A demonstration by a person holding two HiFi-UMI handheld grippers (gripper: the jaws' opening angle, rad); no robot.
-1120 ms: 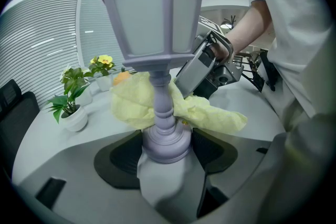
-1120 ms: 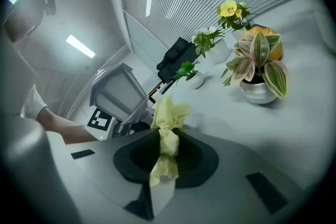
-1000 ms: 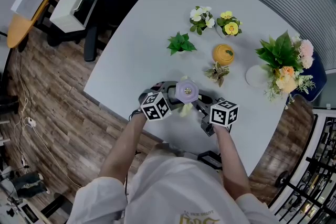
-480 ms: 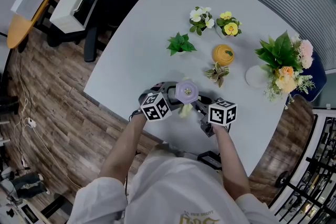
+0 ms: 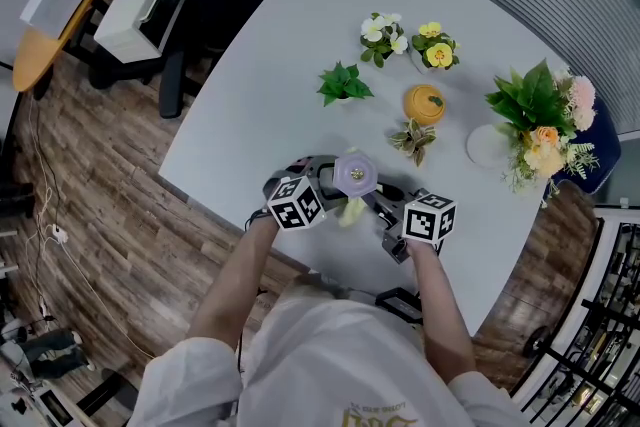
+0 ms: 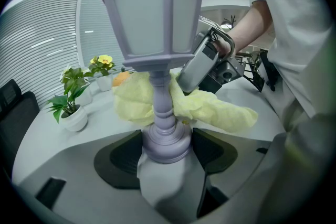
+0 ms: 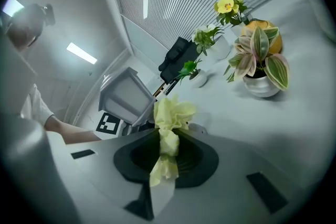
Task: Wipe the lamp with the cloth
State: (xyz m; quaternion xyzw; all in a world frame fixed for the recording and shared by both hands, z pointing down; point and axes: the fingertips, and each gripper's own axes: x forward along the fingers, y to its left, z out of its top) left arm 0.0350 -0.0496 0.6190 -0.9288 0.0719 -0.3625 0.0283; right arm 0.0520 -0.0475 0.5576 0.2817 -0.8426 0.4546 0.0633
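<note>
Shifted a hair toward the table's near edge since a second ago: right gripper (image 7: 167,148), marker cube and all; lamp (image 5: 355,175) and left gripper (image 6: 165,150) in the same place as before. Nearest, white sleeves and two forearms reaching over the near edge of the grey table (image 5: 250,115). Left gripper clamped on the lamp's round base, one dark pad on each side of it. Lamp upright close to the near edge, lilac, with a lantern-shaped head. Right gripper pinched tight on the yellow cloth (image 7: 170,113), a twisted strip caught between the jaws, the loose end bunched beyond the tips. Cloth against the lamp's slender column below the lantern head, spread behind it in the left gripper view, one tail hanging out to the side. Farther in, toward the table's middle: a small green plant (image 5: 343,83) in a white pot, a striped-leaf plant (image 5: 415,139) in a silvery pot, an orange round object (image 5: 426,102). Beyond these, white flowers (image 5: 382,33) and yellow flowers (image 5: 437,45) side by side. By the right edge, a big bouquet (image 5: 545,125).
</note>
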